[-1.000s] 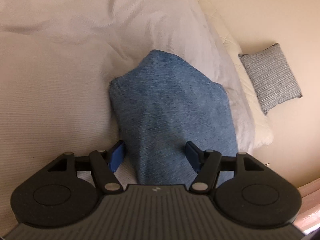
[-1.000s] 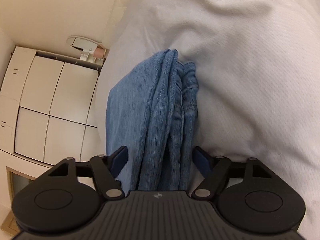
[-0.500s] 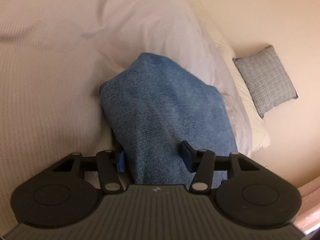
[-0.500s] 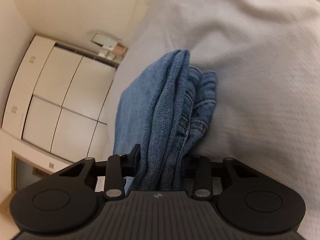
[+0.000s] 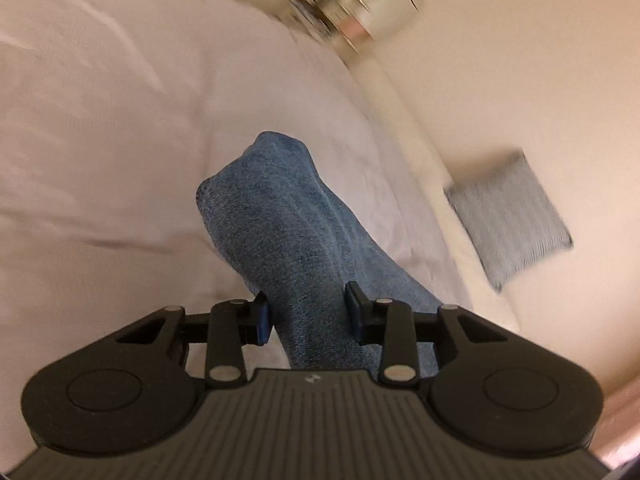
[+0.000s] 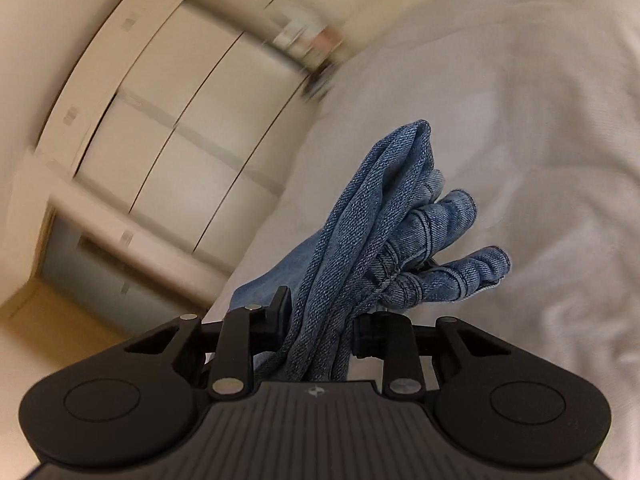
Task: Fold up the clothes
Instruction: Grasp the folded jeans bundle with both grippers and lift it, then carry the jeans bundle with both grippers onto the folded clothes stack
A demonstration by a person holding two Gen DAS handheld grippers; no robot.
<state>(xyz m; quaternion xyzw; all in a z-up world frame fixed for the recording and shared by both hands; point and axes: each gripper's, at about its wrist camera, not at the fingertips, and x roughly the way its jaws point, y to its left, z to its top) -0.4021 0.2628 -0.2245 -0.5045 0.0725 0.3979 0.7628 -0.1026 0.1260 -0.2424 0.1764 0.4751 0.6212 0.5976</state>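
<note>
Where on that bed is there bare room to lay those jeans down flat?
Bare white bedding spreads left of the jeans in the left wrist view, and right of them in the right wrist view. It is crowded by the bed's edge, near the gray cushion. Both hand-held grippers clamp denim.

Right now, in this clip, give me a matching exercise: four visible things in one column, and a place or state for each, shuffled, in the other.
Things:
1. left gripper
2. folded blue denim jeans
3. grey woven cushion
4. white panelled cabinet

States:
A. beside the white bed cover, on the beige floor
B. clamped at both ends
C. beyond the bed's edge, blurred
D. shut on a smooth denim fold

Pairs: 1-D, 2-B, 3-A, 4-C
</note>
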